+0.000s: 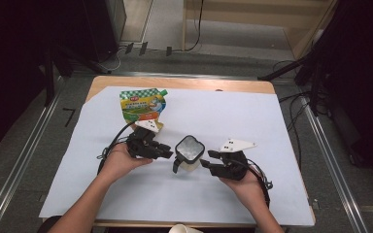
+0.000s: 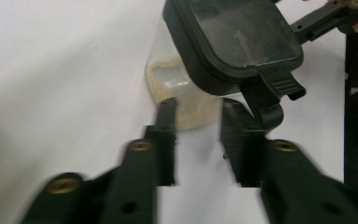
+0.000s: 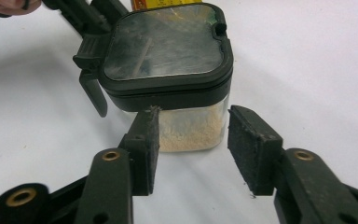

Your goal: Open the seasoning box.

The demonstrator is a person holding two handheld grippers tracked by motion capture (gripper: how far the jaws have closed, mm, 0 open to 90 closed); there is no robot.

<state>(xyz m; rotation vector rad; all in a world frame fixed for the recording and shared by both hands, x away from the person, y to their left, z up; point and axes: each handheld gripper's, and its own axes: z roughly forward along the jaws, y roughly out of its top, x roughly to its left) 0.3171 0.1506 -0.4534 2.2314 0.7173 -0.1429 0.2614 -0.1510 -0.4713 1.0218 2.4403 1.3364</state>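
Two grippers are seen at the sides of a small clear container (image 1: 189,154), which stands upright near the middle of the white sheet (image 1: 281,121) covering the table. Part of the container wall is hidden under its dark lid (image 3: 165,46), and the lid latch (image 2: 272,93) is partly covered by one jaw in the left gripper view. The left gripper (image 1: 167,149) is held just beside the container; its jaws are not pressed on anything that can be made out, though the blur makes the contact with the latch hard to judge. The right gripper (image 1: 205,162) is released too, its jaws standing apart just in front of the container wall, without touching it. Pale, grainy powder (image 3: 186,133) is seen through the wall. A glossy, printed pouch (image 1: 142,105) lies behind the left gripper, near the far edge of the sheet. Open sheet is left to the right and at the front, where a paper cup (image 1: 184,229) is cut off by the picture border.
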